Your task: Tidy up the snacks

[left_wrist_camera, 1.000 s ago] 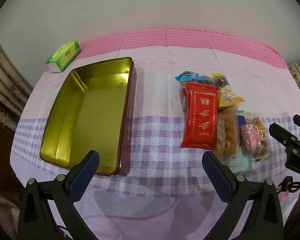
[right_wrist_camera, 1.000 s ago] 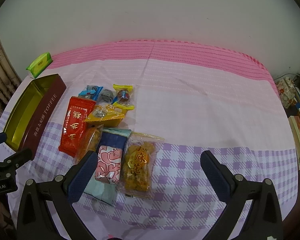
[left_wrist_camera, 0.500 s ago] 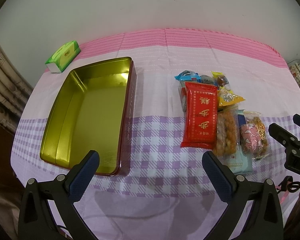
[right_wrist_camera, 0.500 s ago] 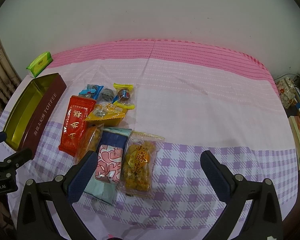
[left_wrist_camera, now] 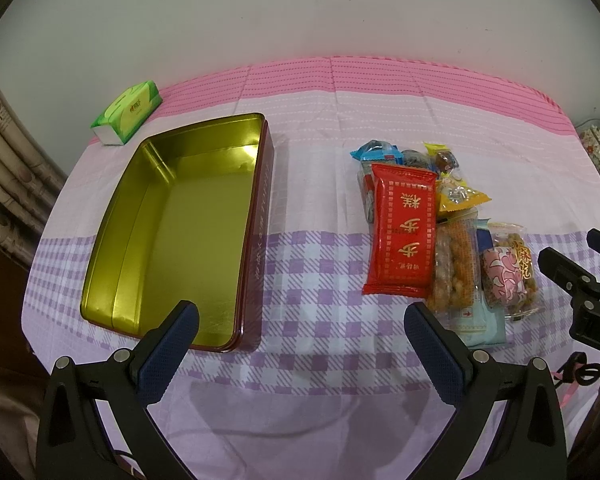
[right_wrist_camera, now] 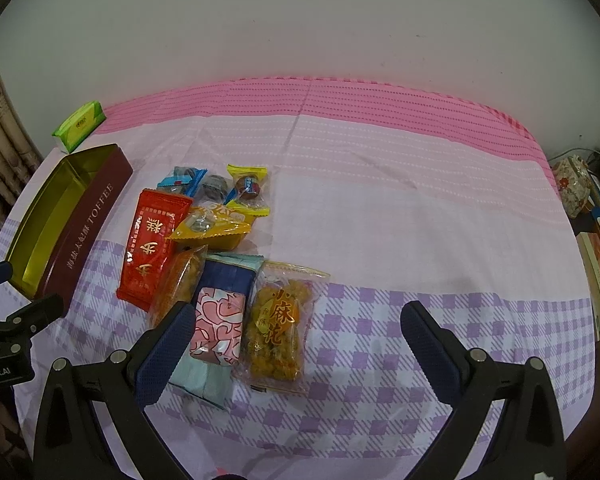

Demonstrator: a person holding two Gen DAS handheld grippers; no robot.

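Note:
An open gold-lined toffee tin (left_wrist_camera: 188, 220) lies empty on the left of the table; its maroon side shows in the right wrist view (right_wrist_camera: 88, 232). A pile of snacks lies to its right: a red packet (left_wrist_camera: 404, 236) (right_wrist_camera: 152, 248), a yellow packet (right_wrist_camera: 216, 228), a clear bag of fried twists (right_wrist_camera: 278, 328), a pink-patterned packet (right_wrist_camera: 218, 326), small wrapped candies (right_wrist_camera: 248, 186). My left gripper (left_wrist_camera: 300, 328) is open and empty above the near table edge. My right gripper (right_wrist_camera: 296, 336) is open and empty just over the near end of the pile.
A green tissue pack (left_wrist_camera: 126, 112) lies at the back left corner by the wall. The checked tablecloth (right_wrist_camera: 420, 240) covers the table. Boxes and clutter (right_wrist_camera: 596, 248) stand past the table's right edge. A curtain (left_wrist_camera: 4, 168) hangs at the left.
Both grippers have drifted very slightly; the scene sits a little lower in both views. Nothing was grasped or moved.

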